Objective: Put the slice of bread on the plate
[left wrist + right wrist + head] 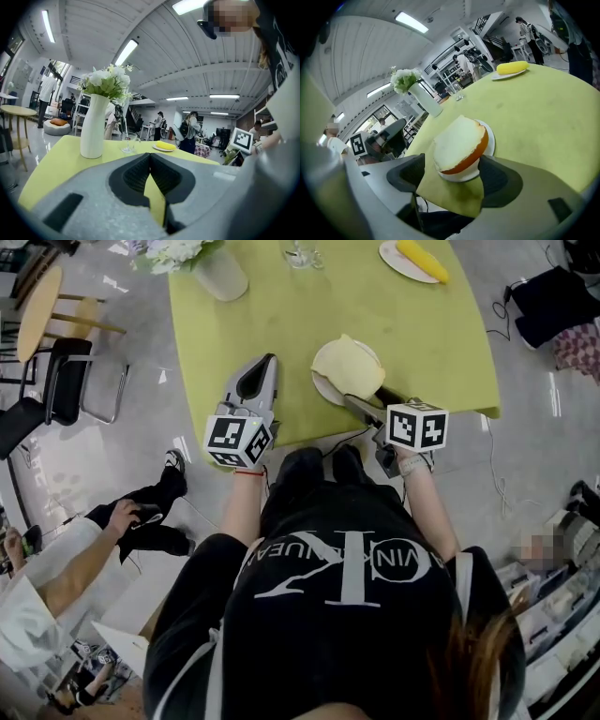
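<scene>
Bread slice (458, 143) on white plate (490, 142), corn (513, 67) on far plate (500, 77)

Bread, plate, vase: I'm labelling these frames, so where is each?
bread (457, 143), right gripper view, middle of its white face.
plate (491, 140), right gripper view, bare right rim.
vase (92, 126), left gripper view, middle of its body.

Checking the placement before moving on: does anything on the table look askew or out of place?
Slightly: the bread lies on the plate off-centre, overhanging part of its rim. The plate also stands close to the table's near edge. Nothing looks spilled or damaged.
</scene>
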Motion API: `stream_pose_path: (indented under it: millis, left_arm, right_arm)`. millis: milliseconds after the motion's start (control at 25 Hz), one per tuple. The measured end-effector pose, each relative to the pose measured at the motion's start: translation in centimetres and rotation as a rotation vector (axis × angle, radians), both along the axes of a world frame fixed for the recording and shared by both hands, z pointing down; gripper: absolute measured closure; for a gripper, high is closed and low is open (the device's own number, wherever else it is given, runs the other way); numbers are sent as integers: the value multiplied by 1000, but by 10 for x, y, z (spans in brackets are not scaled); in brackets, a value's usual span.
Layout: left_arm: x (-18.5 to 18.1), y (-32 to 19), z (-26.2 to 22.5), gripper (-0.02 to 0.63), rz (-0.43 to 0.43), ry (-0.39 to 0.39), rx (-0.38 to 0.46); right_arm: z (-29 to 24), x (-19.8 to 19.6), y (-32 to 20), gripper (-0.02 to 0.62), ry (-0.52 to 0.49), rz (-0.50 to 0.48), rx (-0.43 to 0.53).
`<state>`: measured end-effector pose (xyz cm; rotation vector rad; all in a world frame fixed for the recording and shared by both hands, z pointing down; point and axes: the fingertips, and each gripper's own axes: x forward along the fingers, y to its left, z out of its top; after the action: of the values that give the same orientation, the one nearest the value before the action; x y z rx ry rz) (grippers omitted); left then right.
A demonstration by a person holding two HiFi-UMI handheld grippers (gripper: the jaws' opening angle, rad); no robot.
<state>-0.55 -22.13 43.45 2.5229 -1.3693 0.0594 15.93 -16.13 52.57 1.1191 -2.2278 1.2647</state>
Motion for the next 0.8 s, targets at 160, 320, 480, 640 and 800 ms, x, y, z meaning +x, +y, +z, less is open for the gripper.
stream_pose_path:
  millis: [160,320,480,640,800]
  left_arm:
    - [-1,-1,0,603,0,1,-1]
    - [-1,-2,2,603,2,3,-1]
    - [1,-3,1,603,9,7,-1]
    - [3,-5,-2,603,13,6,8]
    - [-1,-7,-5,603,7,1,19]
  right_arm:
    - [0,3,2,214,4,8,-7]
    - [0,9,4,206,21,14,-6]
    - [-5,20,0,215,32,37,31]
    - [-20,33,-11,336,80,52,144]
    - [-36,42,-24,432,87,74,239]
